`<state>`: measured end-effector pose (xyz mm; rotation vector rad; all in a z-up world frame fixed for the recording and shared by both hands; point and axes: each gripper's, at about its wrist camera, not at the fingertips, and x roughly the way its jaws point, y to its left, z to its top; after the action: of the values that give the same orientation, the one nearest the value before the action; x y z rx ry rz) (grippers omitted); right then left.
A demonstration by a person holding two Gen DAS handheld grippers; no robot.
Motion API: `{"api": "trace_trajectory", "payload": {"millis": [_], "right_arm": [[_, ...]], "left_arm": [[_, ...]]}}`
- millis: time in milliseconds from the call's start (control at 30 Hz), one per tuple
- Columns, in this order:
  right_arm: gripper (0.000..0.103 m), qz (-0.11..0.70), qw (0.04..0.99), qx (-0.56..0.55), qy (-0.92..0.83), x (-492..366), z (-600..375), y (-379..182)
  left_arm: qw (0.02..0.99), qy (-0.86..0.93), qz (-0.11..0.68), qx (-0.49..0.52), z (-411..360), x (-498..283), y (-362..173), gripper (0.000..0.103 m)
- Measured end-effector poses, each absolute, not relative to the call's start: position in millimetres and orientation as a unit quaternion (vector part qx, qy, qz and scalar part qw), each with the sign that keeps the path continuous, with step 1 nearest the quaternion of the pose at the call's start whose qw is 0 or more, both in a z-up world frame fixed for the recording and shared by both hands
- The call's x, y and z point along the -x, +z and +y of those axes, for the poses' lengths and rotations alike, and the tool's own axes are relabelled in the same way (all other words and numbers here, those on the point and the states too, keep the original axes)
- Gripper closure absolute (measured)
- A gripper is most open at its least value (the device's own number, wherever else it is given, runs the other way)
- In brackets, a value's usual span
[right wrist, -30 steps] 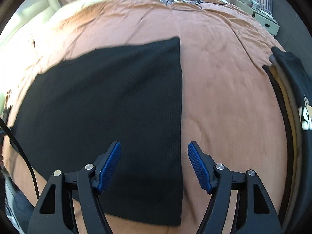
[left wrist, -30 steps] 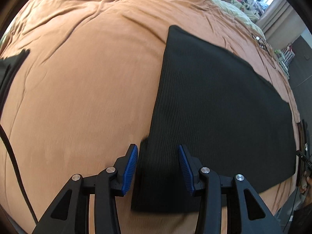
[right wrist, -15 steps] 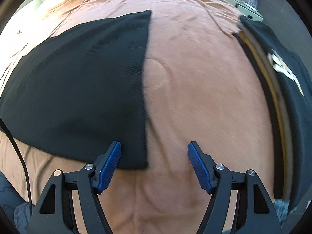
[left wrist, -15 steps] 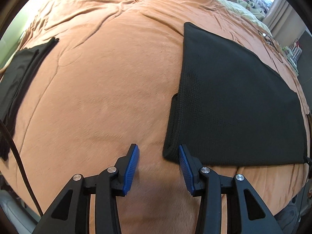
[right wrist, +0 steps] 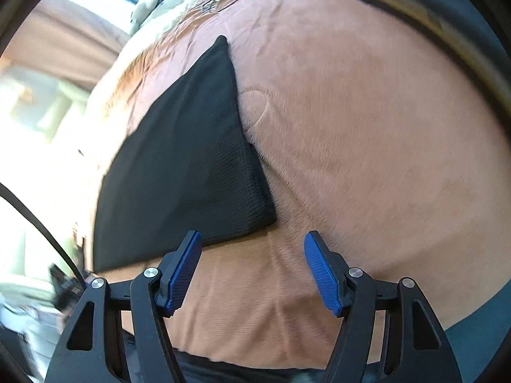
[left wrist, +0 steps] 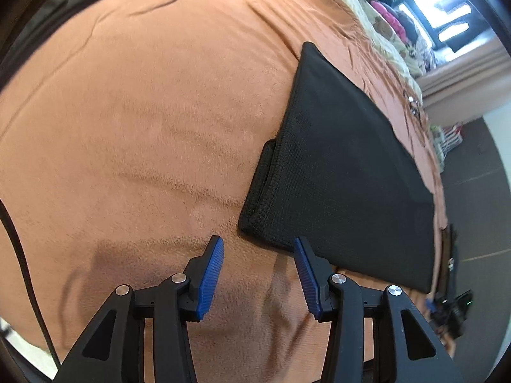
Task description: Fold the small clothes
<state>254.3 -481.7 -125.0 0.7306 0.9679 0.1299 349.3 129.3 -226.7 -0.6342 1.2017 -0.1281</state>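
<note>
**Mia:** Orange blanket (left wrist: 153, 134) covers the whole bed. What's the black thing on it?

**Dad:** That's the black knit cloth (left wrist: 345, 172), the small piece of clothing. It lies flat, folded over once I think, because a second layer peeks out at its near left edge.

**Mia:** Is anybody holding it?

**Dad:** No. The left gripper (left wrist: 258, 271) hangs just before its near left corner, jaws partly apart, nothing between them. The right gripper (right wrist: 252, 271) sits before the near right corner (right wrist: 265, 214), jaws wider, empty too, though they've just been closing a little.

**Mia:** Why one at each corner?

**Dad:** I'd guess so both corners lift together and the next fold stays straight.

**Mia:** And that dark pile (right wrist: 463, 19)?

**Dad:** Other clothes, probably already folded, lying well apart at the side.
</note>
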Motion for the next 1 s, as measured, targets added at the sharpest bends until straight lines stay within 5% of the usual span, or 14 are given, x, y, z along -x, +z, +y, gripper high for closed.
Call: {"api": "trace_trajectory", "payload": {"millis": [633, 667, 700, 733, 867, 1000], "right_arm": [[0.050, 0.399, 0.805, -0.439, 0.018, -267.1, -482.5, -147.7], [0.059, 0.397, 0.806, -0.438, 0.016, -267.2, -480.8, -147.4], [0.063, 0.396, 0.807, -0.438, 0.010, -268.9, -478.8, -147.9], [0.070, 0.397, 0.806, -0.439, 0.007, -269.9, -476.0, -148.4], [0.090, 0.399, 0.799, -0.450, 0.007, -263.2, -473.5, -146.9], [0.090, 0.410, 0.789, -0.457, 0.012, -249.1, -475.9, -148.8]], "left_arm": [[0.749, -0.065, 0.544, 0.373, 131.1, -367.0, -236.9, 0.055], [0.751, -0.062, 0.543, 0.371, 130.1, -367.6, -236.5, 0.059], [0.753, -0.055, 0.544, 0.365, 129.6, -368.7, -236.6, 0.081], [0.753, -0.049, 0.548, 0.361, 129.0, -369.8, -237.7, 0.090], [0.754, -0.050, 0.541, 0.369, 133.1, -367.2, -237.2, 0.093], [0.763, -0.054, 0.534, 0.359, 133.3, -363.0, -230.9, 0.094]]}}
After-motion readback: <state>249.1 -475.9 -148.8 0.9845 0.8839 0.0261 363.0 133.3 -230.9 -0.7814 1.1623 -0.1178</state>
